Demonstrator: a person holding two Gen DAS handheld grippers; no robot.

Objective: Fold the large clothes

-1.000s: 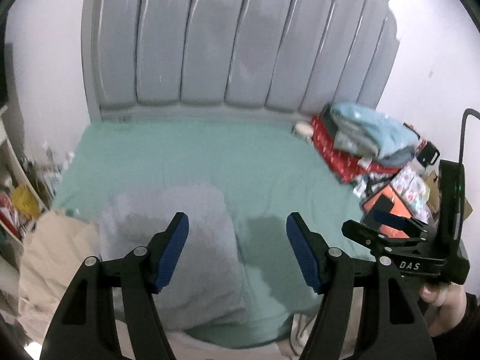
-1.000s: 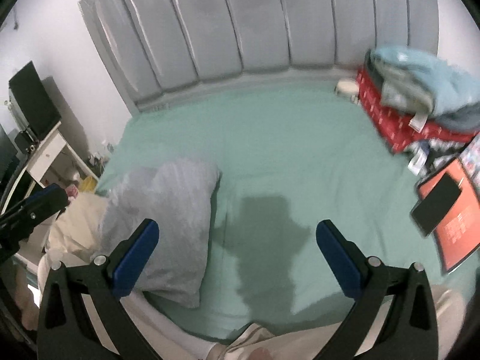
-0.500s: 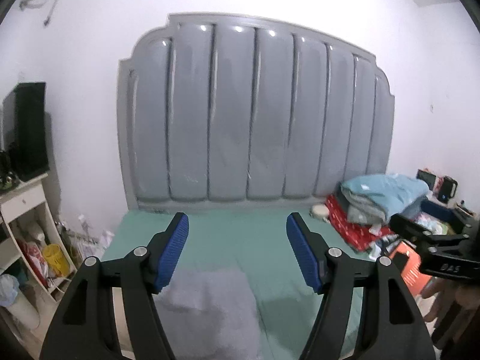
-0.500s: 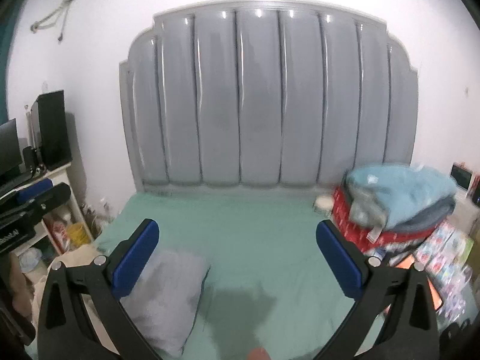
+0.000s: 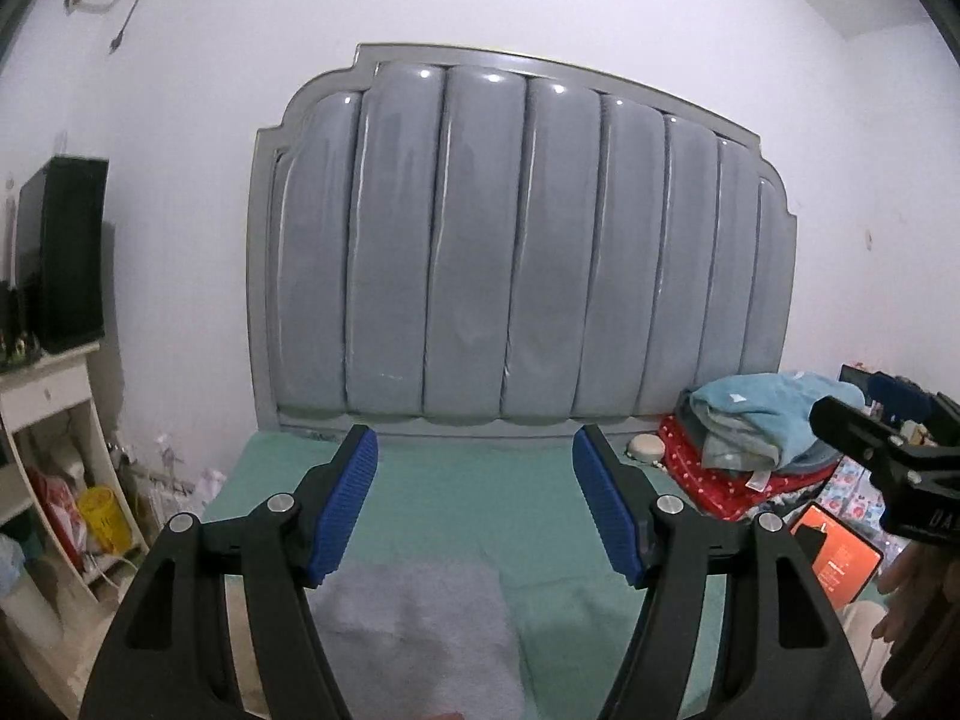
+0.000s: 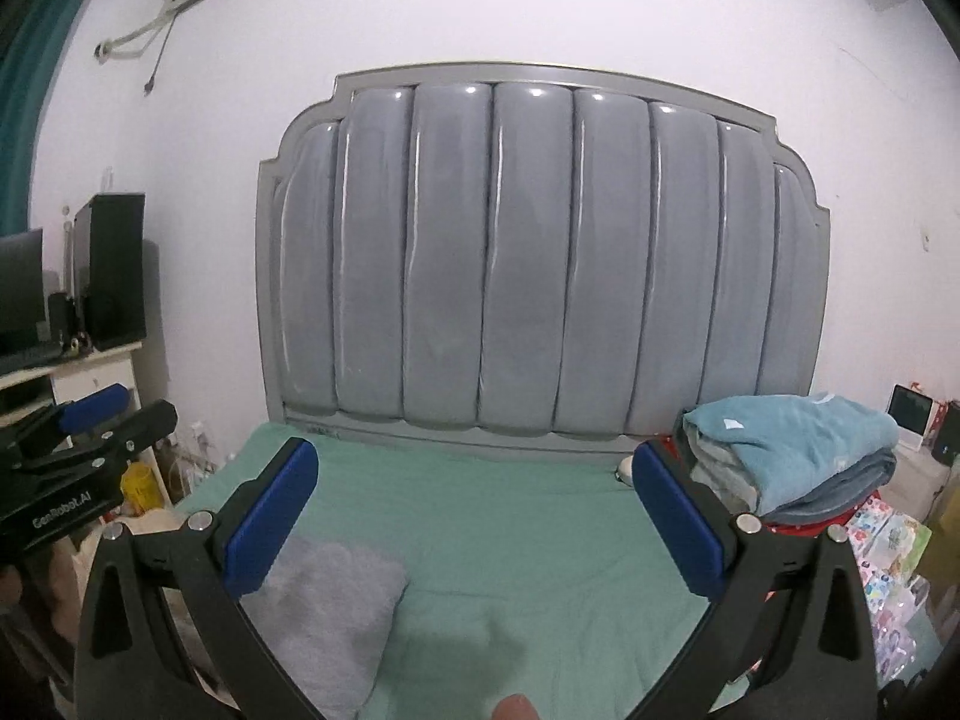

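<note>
Both cameras have tilted up since a second ago: then they looked down on the green sheet, now the grey headboard (image 5: 516, 252) fills the middle of each view and the bed (image 6: 510, 528) has slid to the lower part of the frame.

Left gripper (image 5: 474, 504) and right gripper (image 6: 474, 516) hang above the foot of the bed, each spread wide with nothing between the blue pads (image 5: 345, 507), touching nothing.

A grey folded piece (image 5: 414, 630) lies at the bottom centre of the left view, lower left in the right view. Stacked clothes (image 6: 798, 450), blue on top, sit at the right edge of both views, at the head of the bed. Which garment comes next I cannot tell; no large one lies spread on the sheet.

Risks, as I judge them: with both cameras aimed at the headboard, a reach down would start half blind, so a pad could catch the sheet along with the cloth. Pulling from the stack may drag the blue layers over, and the orange tablet (image 5: 837, 558) near the right edge of the left view lies close beneath that pile
</note>
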